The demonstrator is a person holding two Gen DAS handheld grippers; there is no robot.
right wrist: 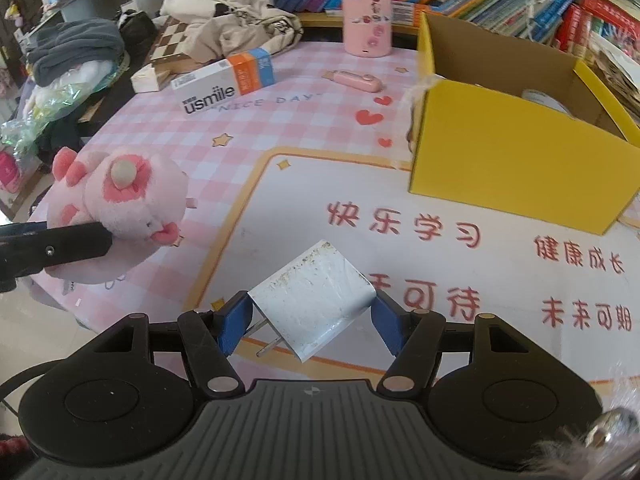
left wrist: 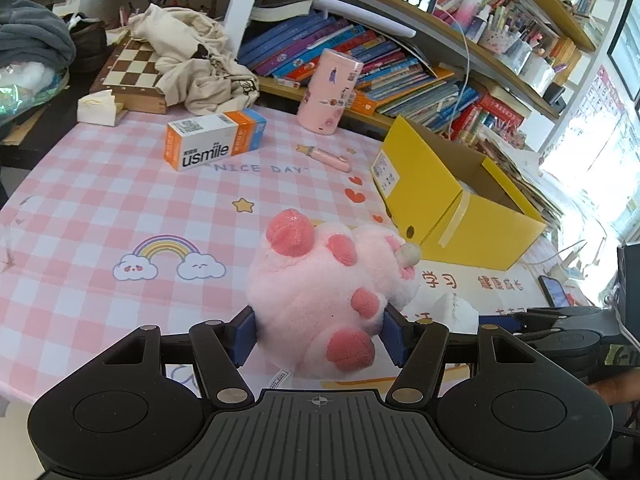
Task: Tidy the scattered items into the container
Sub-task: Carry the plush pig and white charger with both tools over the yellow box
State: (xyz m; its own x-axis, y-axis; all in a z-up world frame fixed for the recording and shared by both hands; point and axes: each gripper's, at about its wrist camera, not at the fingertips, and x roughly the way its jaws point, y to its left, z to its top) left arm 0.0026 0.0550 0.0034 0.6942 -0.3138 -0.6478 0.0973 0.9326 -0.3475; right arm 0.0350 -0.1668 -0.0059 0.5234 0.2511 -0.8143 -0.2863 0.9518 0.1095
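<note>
While both of my hands were full, I was in the carrying step, taking things over to the yellow box (right wrist: pixel 516 160). My left gripper (left wrist: pixel 318 332) was partly open, with its blue pads squeezing the sides of a soft pink plush toy (left wrist: pixel 320 292). The toy had darker pink spots and looked squashy, so I thought it could slip if I tipped it. My right gripper (right wrist: pixel 310 322) was about half open too, and its pads pressed on the two sides of a white plug charger (right wrist: pixel 316 300). The charger's metal prongs stuck out toward the left pad.

The yellow box stood open on the pink checked tablecloth (left wrist: pixel 100 208), up ahead and to the right, with something white already inside. I thought the next move called for lifting each thing over the box wall and then letting go, one at a time so my hands would not bump.

A usmile box (left wrist: pixel 216 140), a small pink gadget (left wrist: pixel 328 158) and a pink tube can (left wrist: pixel 330 92) lay or stood farther back, not yet tidied.
</note>
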